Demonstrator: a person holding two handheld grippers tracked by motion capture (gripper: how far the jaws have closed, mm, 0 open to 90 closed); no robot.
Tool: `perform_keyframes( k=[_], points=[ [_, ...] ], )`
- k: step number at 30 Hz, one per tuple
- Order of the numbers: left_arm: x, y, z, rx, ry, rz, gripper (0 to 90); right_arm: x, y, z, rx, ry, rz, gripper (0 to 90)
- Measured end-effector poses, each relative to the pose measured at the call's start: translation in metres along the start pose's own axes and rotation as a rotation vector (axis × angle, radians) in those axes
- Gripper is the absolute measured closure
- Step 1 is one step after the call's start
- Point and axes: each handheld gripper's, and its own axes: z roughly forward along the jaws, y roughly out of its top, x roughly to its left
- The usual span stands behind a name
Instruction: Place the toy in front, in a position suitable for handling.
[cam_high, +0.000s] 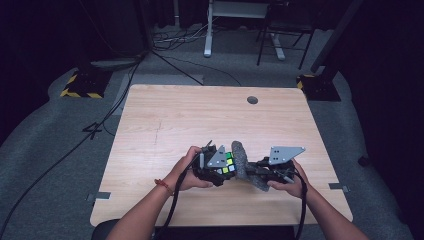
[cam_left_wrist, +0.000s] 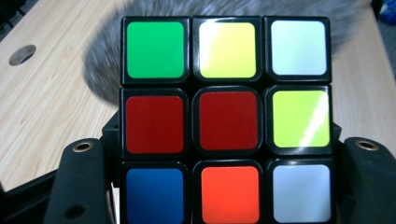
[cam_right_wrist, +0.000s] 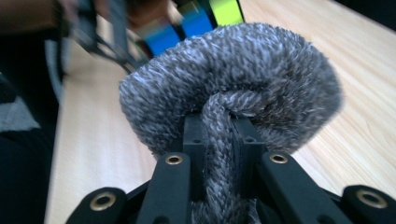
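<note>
While the left gripper (cam_high: 216, 169) is clamping the cube (cam_high: 226, 165) just above the table (cam_high: 165, 130) near its front edge, the right gripper (cam_high: 256, 172) is pinching a fold of grey cloth (cam_high: 242, 160) and pressing it against the cube's right side. In the left gripper view the jaws are bracketing the cube's (cam_left_wrist: 226, 119) lower corners, with the cloth (cam_left_wrist: 105, 70) blurring behind it (probably mid-wipe). In the right gripper view both jaws are closing tight on a twisted strand of cloth (cam_right_wrist: 233, 88).

Risks, as judged: the cube is sitting held only at its bottom row, so a hard push from the cloth could be twisting a layer or levering it out of the jaws. The fluffy cloth could be slipping free.

No brand, label or writing is reading anywhere.
</note>
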Motion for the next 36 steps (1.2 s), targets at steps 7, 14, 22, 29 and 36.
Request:
perform_keyframes(
  k=[7,14,22,29,36],
  points=[
    [-0.009,0.001,0.015,0.043,-0.039,0.025,33.6,0.014,0.013,-0.005,-0.050,-0.022,-0.060,79.4],
    [-0.014,0.004,0.017,0.029,-0.059,0.039,33.6,0.002,0.008,-0.001,-0.016,-0.079,-0.016,79.4],
    [-0.008,0.006,0.004,-0.007,-0.039,0.027,33.6,-0.010,-0.007,0.006,0.091,-0.104,0.009,79.4],
    [0.002,0.003,-0.011,-0.062,-0.002,-0.016,33.6,-0.016,-0.014,0.009,0.101,-0.054,0.066,79.2],
    [0.001,0.003,-0.009,-0.065,-0.007,-0.012,33.5,-0.010,-0.009,0.005,0.031,0.010,0.058,79.3]
  ],
)
